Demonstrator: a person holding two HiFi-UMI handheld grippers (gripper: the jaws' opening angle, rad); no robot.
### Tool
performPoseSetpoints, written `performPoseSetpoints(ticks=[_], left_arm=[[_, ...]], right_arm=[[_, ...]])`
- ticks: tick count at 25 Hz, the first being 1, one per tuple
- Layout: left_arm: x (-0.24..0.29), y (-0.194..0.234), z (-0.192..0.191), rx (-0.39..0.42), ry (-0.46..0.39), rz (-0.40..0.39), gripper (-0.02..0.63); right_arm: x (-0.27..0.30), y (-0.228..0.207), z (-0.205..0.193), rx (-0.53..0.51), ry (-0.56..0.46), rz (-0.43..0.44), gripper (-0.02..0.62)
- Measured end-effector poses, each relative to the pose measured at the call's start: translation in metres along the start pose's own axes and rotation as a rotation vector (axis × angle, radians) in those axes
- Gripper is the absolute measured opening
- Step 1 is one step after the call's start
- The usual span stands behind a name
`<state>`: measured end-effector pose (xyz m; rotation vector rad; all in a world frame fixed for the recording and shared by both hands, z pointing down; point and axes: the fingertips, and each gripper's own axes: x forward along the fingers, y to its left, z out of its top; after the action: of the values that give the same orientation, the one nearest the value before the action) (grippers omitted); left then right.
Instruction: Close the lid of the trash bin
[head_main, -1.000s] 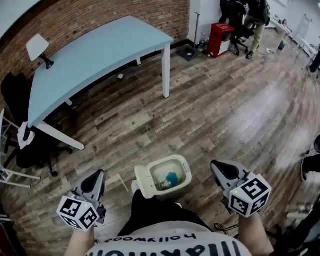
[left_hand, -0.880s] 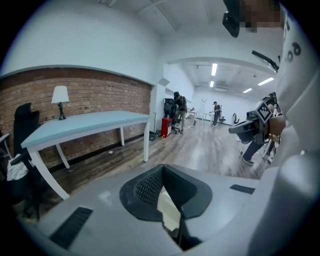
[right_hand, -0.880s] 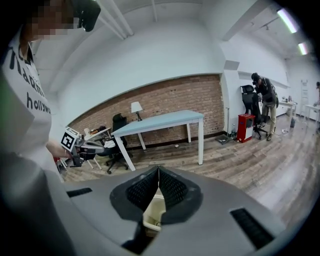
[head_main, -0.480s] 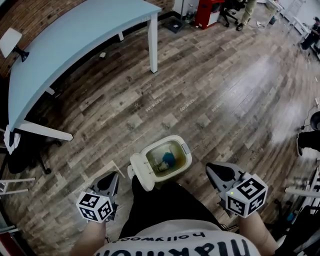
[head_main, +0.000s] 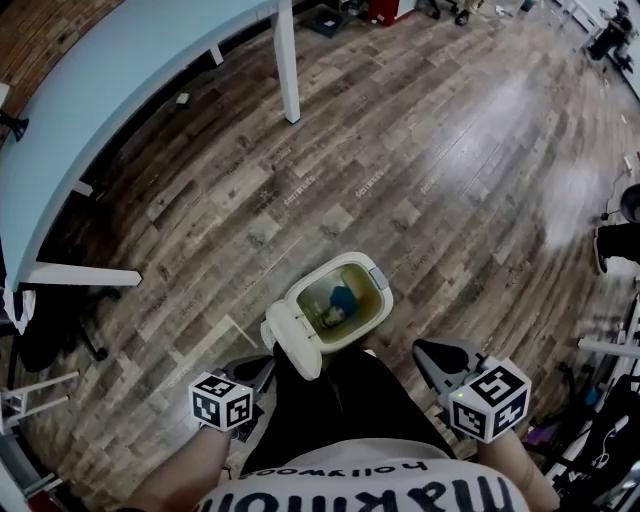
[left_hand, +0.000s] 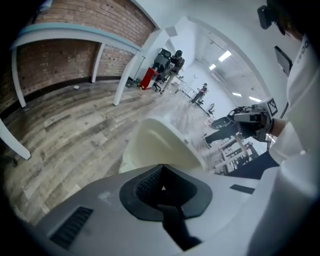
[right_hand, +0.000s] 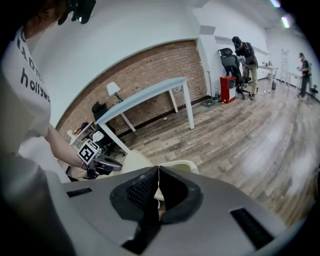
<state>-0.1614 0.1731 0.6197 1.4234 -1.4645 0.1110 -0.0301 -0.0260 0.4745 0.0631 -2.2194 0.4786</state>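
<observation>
The cream trash bin stands on the wood floor just in front of my legs, with something blue inside. Its lid is flipped open to the lower left. My left gripper is shut and empty, its tips close beside the lid's near edge; whether they touch I cannot tell. In the left gripper view the lid rises right beyond the shut left gripper. My right gripper hangs to the right of the bin, shut and empty. The right gripper view shows the right gripper, the lid and the left gripper.
A light blue table with white legs fills the upper left. A dark office chair stands at the left edge. My dark trousers are right behind the bin. Black gear and cables lie at the right.
My left gripper has moved right and forward, up to the open lid. The head view has tilted further down. The right gripper has barely shifted.
</observation>
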Motion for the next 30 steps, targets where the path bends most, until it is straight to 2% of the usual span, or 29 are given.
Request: performPoseSetpoints(ticks=[3,6,8,12,18,22,30], left_arm=[[0.004,-0.01,-0.009,0.058,0.082,-0.051,0.008],[0.008,-0.004,-0.002,0.041,0.083,-0.048,0.008],[0.014,-0.004,0.008,0.046,0.081,-0.074,0.008],[0.028,-0.007,0.035,0.128,0.099,-0.12,0.007],[0.048,-0.017,0.061,0.206,0.132,-0.132,0.008],[0.059,-0.027,0.063,0.198,0.121,-0.105,0.006],[0.091,-0.042,0.078,0.19,0.12,-0.094,0.007]], right_arm=[[0.003,0.008,0.001,-0.013,0.006,-0.008,0.009],[0.004,0.012,-0.001,0.015,0.003,-0.018,0.009],[0.004,0.012,-0.006,0.048,0.001,-0.032,0.009],[0.0,0.008,-0.019,0.088,0.0,-0.065,0.009],[-0.016,-0.004,-0.019,0.126,-0.04,-0.127,0.009],[-0.038,-0.017,-0.035,0.218,-0.068,-0.166,0.009],[-0.073,-0.035,-0.059,0.259,-0.081,-0.232,0.009]])
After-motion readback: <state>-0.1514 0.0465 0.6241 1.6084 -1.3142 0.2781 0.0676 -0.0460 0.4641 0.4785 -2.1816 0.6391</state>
